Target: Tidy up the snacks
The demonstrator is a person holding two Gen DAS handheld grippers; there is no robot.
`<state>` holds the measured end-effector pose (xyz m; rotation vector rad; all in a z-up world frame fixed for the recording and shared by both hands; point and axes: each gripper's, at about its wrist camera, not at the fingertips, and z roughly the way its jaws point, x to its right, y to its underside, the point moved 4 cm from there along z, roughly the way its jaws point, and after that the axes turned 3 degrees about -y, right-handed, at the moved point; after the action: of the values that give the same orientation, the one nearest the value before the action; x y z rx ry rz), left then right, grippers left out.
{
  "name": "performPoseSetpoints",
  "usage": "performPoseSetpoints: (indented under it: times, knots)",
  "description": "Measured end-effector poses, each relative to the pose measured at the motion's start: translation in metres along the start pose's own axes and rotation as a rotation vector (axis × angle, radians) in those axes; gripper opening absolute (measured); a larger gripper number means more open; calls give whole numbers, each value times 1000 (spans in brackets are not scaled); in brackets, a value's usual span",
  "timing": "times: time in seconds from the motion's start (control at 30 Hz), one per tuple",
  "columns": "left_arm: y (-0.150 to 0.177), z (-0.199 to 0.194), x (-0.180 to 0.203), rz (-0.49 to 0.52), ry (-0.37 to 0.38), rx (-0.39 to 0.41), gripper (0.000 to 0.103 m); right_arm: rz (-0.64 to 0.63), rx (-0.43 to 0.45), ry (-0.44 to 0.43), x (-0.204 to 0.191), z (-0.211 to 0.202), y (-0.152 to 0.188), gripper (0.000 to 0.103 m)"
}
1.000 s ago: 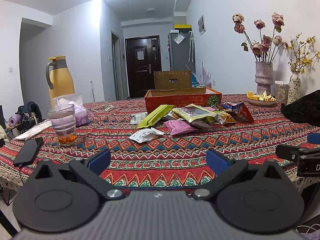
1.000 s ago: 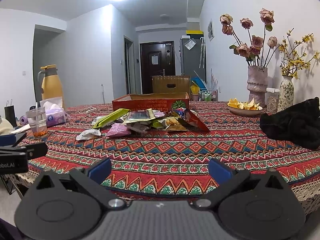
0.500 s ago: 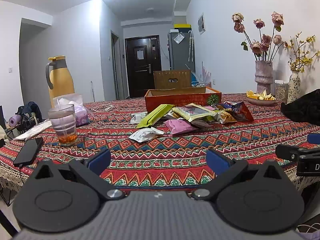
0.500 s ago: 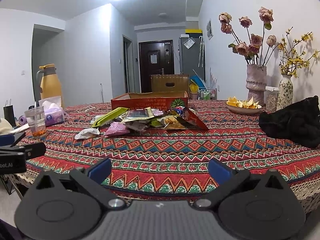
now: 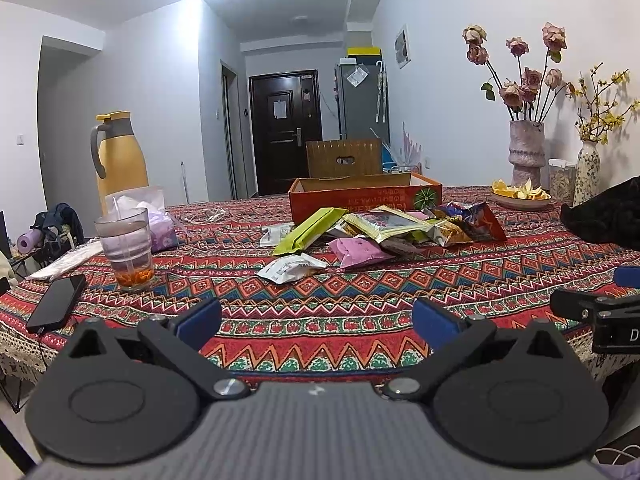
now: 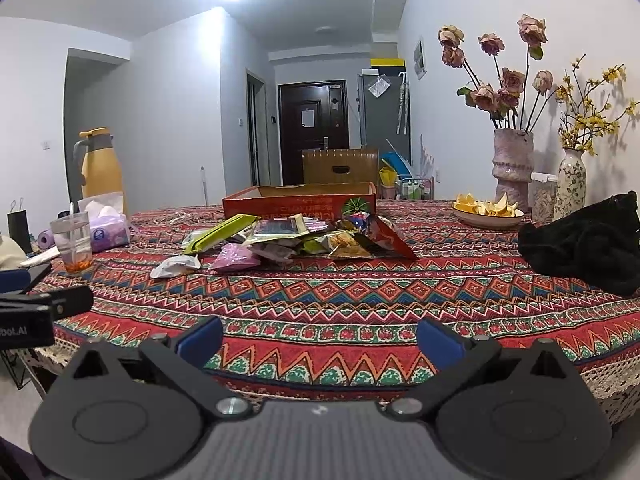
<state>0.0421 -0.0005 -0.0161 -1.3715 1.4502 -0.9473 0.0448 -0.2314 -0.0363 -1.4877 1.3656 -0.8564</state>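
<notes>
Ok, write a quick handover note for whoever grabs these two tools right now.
Left tool: open, empty, at the near table edge.
Right tool: open, empty, same edge.
Snack packets lie heaped mid-table in front of the orange box; a white packet sits nearest.
Done: no packet visibly in the box, though its inside is hidden.
Left: move every packet. Mind the glass and phone on the left.

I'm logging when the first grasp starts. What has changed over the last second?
Only the right gripper drifted slightly, its view shifting a little. Nothing was grasped or released. The left gripper stayed put, both stayed open, and the snack packets and red box lie untouched.
</notes>
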Motion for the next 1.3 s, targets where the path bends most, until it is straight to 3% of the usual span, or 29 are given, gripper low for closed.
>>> performPoseSetpoints:
  times: [0.47,0.57,0.67,0.8,0.97,1.03,1.07,1.17,1.3]
  knots:
    - [-4,11,-5,-2,14,-1,103,-28,13,1,0,7,-3,103]
    - [-17,41,-12,11,14,6,103,-47,30,36,9,26,-15,103]
    - [-31,81,-17,2,62,-30,103,-33,48,67,20,50,-34,103]
    - [-48,121,-23,-11,46,-36,103,-19,59,67,29,83,-61,103]
    - [-48,164,-28,13,90,-72,103,-14,36,25,32,117,-77,103]
    - [-40,190,-32,35,122,-157,101,-13,5,-22,30,132,-78,100]
    - [-37,199,-35,39,121,-179,94,-22,-9,-29,29,138,-78,95]
    - [-37,215,-43,68,167,-175,90,-55,-41,-19,29,157,-83,83]
    - [-40,243,-47,123,245,-169,90,-39,-53,-9,41,185,-101,78]
